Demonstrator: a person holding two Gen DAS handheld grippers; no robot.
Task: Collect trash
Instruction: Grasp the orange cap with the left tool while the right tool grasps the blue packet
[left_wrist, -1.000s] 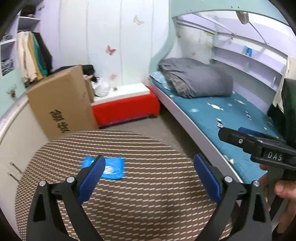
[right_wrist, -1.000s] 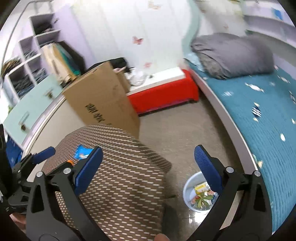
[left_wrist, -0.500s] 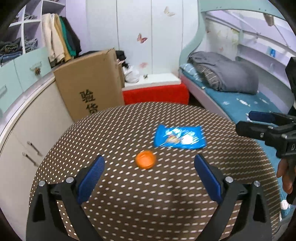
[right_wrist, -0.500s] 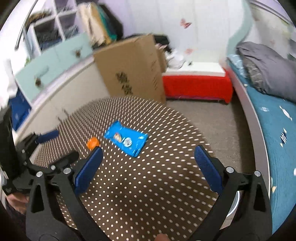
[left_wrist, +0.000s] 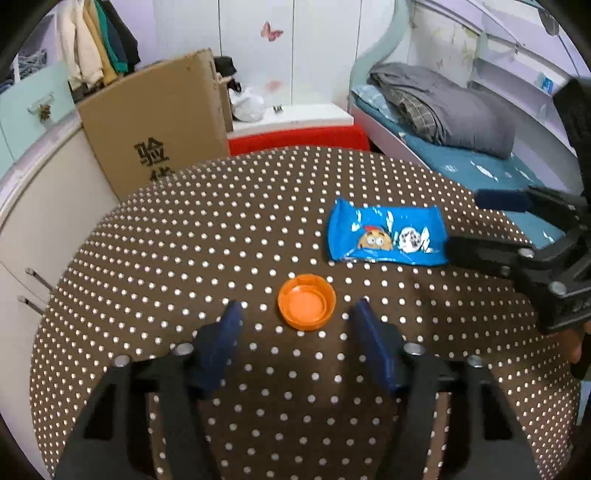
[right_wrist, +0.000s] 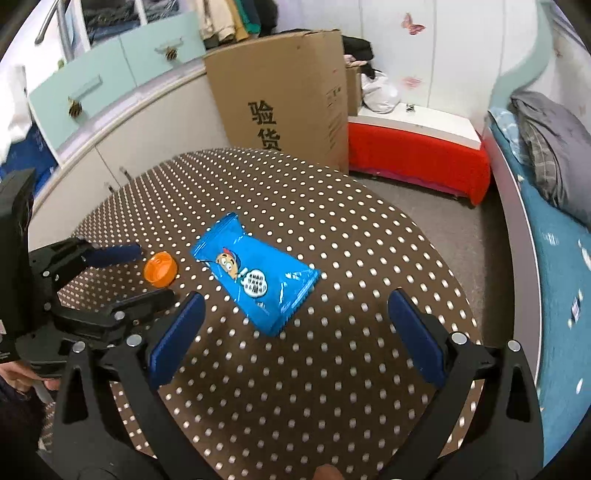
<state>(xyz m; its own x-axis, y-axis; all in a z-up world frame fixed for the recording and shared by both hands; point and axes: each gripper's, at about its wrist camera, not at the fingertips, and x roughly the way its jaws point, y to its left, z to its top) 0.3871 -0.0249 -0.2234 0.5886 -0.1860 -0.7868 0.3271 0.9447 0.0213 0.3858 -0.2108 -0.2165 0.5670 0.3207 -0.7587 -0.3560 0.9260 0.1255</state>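
An orange bottle cap (left_wrist: 306, 306) lies open side up on the round table with a brown polka-dot cloth (left_wrist: 184, 240). My left gripper (left_wrist: 298, 314) straddles the cap, its jaws closing; the blue pads stand either side without touching it. A flat blue snack wrapper (left_wrist: 386, 236) lies just right of the cap. In the right wrist view my right gripper (right_wrist: 294, 299) is open over the near end of the wrapper (right_wrist: 255, 273), with nothing held. The cap (right_wrist: 160, 273) sits between the left gripper's fingers (right_wrist: 136, 253). The right gripper (left_wrist: 464, 220) points at the wrapper's right edge.
A tall cardboard box (left_wrist: 155, 122) stands behind the table, beside a red bench (left_wrist: 295, 136) with a white top. A bed (left_wrist: 480, 166) with a grey blanket runs along the right. Cabinets (left_wrist: 37, 206) line the left. A hand holds each gripper at the frame edges.
Both grippers swung over the table and came down closer to it. The left jaws have narrowed around the orange cap. The right gripper now sits over the wrapper.
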